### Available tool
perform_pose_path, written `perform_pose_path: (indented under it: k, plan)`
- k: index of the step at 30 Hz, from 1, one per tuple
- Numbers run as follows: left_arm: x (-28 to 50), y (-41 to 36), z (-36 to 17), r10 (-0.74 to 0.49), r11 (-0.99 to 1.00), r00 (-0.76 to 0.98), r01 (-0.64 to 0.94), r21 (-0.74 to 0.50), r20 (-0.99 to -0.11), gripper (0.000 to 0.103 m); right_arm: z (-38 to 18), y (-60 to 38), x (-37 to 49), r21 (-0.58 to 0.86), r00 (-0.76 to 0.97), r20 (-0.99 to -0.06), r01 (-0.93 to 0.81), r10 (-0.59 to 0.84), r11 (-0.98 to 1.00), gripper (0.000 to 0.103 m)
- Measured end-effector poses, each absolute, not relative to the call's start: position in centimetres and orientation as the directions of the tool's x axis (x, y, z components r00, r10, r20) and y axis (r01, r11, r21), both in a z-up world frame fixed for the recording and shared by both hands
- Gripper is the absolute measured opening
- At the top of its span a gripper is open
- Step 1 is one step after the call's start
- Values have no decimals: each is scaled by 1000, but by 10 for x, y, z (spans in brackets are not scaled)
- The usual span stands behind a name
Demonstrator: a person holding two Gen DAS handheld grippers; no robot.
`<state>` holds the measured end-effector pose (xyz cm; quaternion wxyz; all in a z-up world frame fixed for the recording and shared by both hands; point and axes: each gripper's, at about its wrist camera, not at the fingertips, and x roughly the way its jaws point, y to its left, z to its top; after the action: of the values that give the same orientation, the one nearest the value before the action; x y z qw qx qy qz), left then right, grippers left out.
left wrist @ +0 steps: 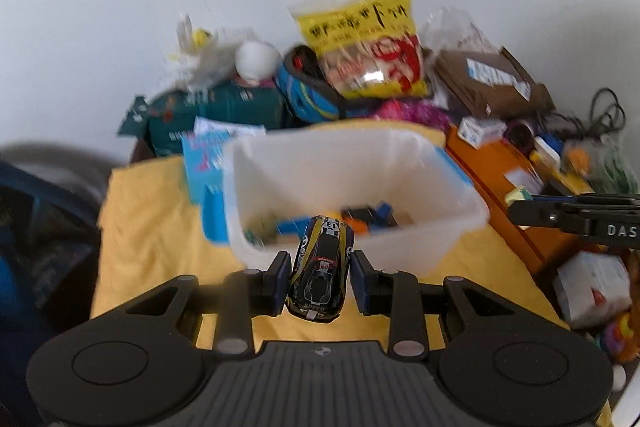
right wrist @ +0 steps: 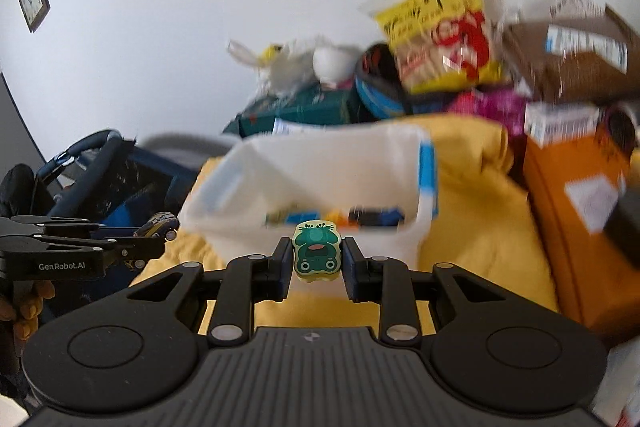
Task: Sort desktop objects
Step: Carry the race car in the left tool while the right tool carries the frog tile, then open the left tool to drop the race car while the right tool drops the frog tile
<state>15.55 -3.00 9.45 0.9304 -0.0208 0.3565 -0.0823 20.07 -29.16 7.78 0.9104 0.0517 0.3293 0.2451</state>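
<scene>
My left gripper (left wrist: 320,277) is shut on a black and yellow toy car (left wrist: 322,267), held above the yellow cloth (left wrist: 152,227) just short of the white plastic bin (left wrist: 400,163). My right gripper (right wrist: 316,265) is shut on a green frog eraser (right wrist: 316,253), held in front of the same bin (right wrist: 320,163). The bin holds several small toys (left wrist: 368,217). The left gripper with the car (right wrist: 160,221) shows at the left of the right wrist view; the right gripper (left wrist: 516,207) shows at the right of the left wrist view.
Behind the bin a cluttered pile leans on the wall: a yellow snack bag (left wrist: 368,43), green boxes (left wrist: 216,111), a brown parcel (left wrist: 492,79). An orange box (right wrist: 580,211) stands to the right. A dark stroller-like frame (right wrist: 100,171) is at the left.
</scene>
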Motion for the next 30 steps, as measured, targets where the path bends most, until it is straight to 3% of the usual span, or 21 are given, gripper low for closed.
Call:
perform_pose_path:
  k: [12,28,29,30]
  plan:
    - [224,-24,124,-163,987,721,119,-111,-674,36,111,-287,268,210,629,-633,-422,452,882,29]
    - [282,-45,119,-135,988,658,151,-45,-741,36,104,-250,326,145,549,-741,-432,387,890,29]
    - [283,-46,118,-119,988,662,151,-25,-740,39,102,-248,327,137,547,-748,-428,376,893,31]
    - [284,-48,115,-103,989,668,150,-2,-737,55,100,-246,328,127,549,-751,-424,366,897,35]
